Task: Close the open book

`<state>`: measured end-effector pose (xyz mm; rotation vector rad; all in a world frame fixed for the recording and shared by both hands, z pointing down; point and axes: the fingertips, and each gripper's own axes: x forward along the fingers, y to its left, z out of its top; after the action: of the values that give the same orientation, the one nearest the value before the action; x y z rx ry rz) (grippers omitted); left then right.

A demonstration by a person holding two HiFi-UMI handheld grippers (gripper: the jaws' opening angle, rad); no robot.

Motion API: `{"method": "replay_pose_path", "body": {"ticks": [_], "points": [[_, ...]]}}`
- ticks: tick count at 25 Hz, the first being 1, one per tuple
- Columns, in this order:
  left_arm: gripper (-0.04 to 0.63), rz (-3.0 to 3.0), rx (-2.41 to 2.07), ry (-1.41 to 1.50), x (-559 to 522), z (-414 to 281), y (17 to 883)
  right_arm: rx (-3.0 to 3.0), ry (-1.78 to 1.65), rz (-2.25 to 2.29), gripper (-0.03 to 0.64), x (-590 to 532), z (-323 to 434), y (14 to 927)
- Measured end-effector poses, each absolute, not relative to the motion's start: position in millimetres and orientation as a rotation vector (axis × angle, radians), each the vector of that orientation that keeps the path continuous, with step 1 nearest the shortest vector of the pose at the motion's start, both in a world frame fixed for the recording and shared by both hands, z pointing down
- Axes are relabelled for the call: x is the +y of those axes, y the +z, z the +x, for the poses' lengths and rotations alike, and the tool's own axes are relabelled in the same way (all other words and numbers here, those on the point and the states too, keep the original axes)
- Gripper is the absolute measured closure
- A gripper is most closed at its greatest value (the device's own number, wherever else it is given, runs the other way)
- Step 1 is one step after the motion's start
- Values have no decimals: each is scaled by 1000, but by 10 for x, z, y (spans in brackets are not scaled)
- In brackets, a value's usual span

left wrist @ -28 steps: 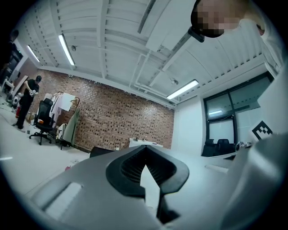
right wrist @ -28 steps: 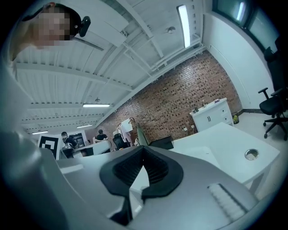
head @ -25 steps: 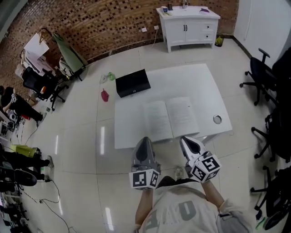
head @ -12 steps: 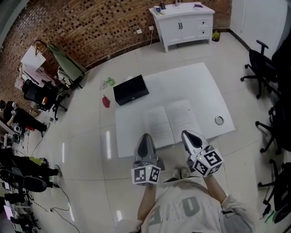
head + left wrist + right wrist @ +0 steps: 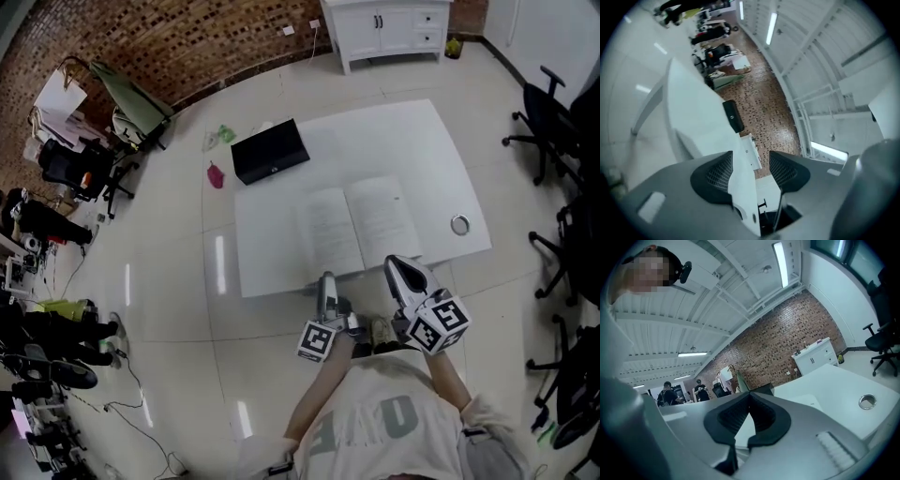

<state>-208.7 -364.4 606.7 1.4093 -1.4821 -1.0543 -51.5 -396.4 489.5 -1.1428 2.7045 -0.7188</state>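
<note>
The open book [image 5: 361,225] lies flat with white pages up, near the front of the white table [image 5: 281,253]. My left gripper [image 5: 326,281] is rolled onto its side, low at the table's front edge, left of the book's near corner. Its jaws have just been opening and stand open [image 5: 750,158]. The table's edge shows in the gap and no pad presses on it. My right gripper [image 5: 397,267] hovers at the front edge by the book's right page, with its fingertips together [image 5: 750,397] and nothing held. A page of the book [image 5: 805,401] shows beyond it.
A black box [image 5: 270,151] sits on the table's far left corner. A small metal ring [image 5: 459,224] lies at the right edge. Office chairs [image 5: 553,122] stand to the right, a white cabinet [image 5: 389,28] at the back, and a red object [image 5: 217,175] on the floor.
My left gripper has dropped from above the table's edge to beside it, rolled onto its side and opened its jaws. The right gripper has shifted slightly.
</note>
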Motion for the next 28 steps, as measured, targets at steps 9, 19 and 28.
{"method": "replay_pose_path", "body": {"ticks": [9,19,28], "points": [[360,1050,-1350,-1130,-3486,-2040,6919,2699,-751,-1215,612,-3904,-401,5014],[388,958,-1366,-1220,-3623,-2287,7101,2692,-758,-1283,612,-3898,-295,5062],[446,987,-1476,-1137,-3678,-2432,7099,2716,-778,-1250,612,-3913,-407,5061]]}}
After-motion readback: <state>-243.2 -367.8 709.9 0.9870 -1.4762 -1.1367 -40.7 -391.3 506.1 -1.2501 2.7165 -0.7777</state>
